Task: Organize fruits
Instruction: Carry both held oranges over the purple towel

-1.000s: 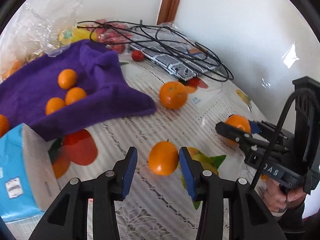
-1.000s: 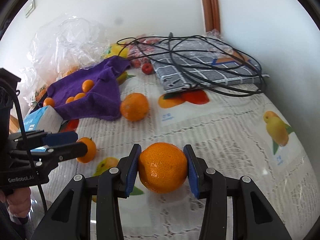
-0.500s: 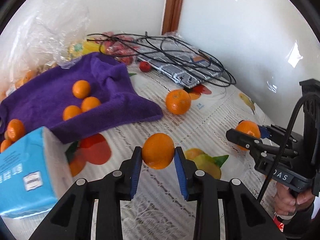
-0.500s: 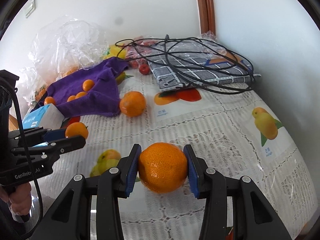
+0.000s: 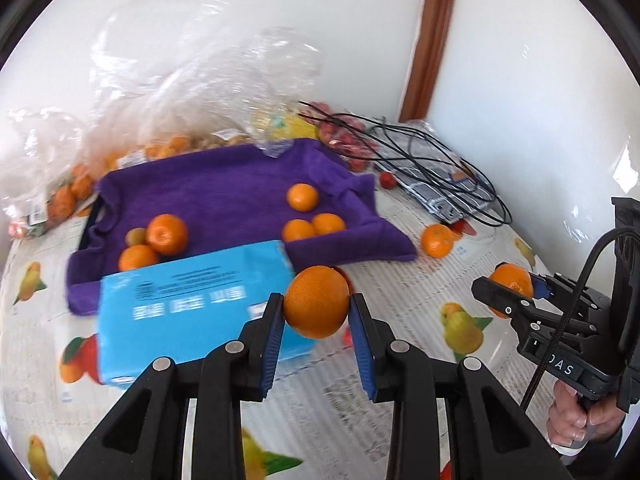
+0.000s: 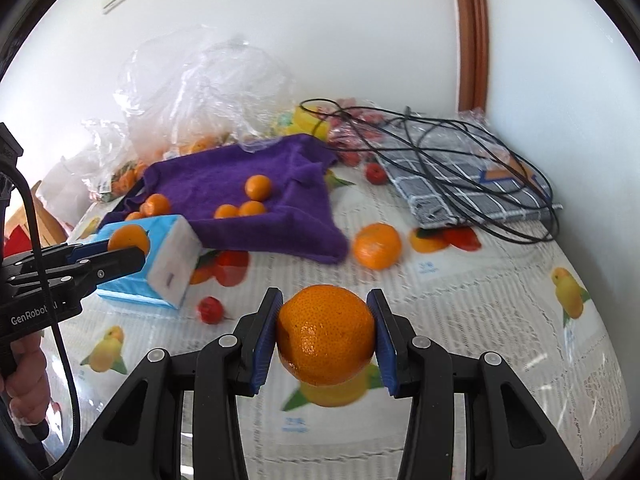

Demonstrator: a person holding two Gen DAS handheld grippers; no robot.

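I am mid-carry: my left gripper [image 5: 316,314] clamps a small orange [image 5: 316,300] and my right gripper [image 6: 326,334] clamps a bigger orange [image 6: 325,332]. Next, I judge, both go to the purple towel [image 5: 240,196] at eleven o'clock, clearing the blue box [image 5: 200,300]. "GenRobot" marks my left gripper's body; the box print is blurred.

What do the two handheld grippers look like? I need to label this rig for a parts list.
Both the left gripper and right gripper have black plastic frames, silver rivets and blue ribbed pads. A black cable loops from each handle. The left body reads "GenRobot".
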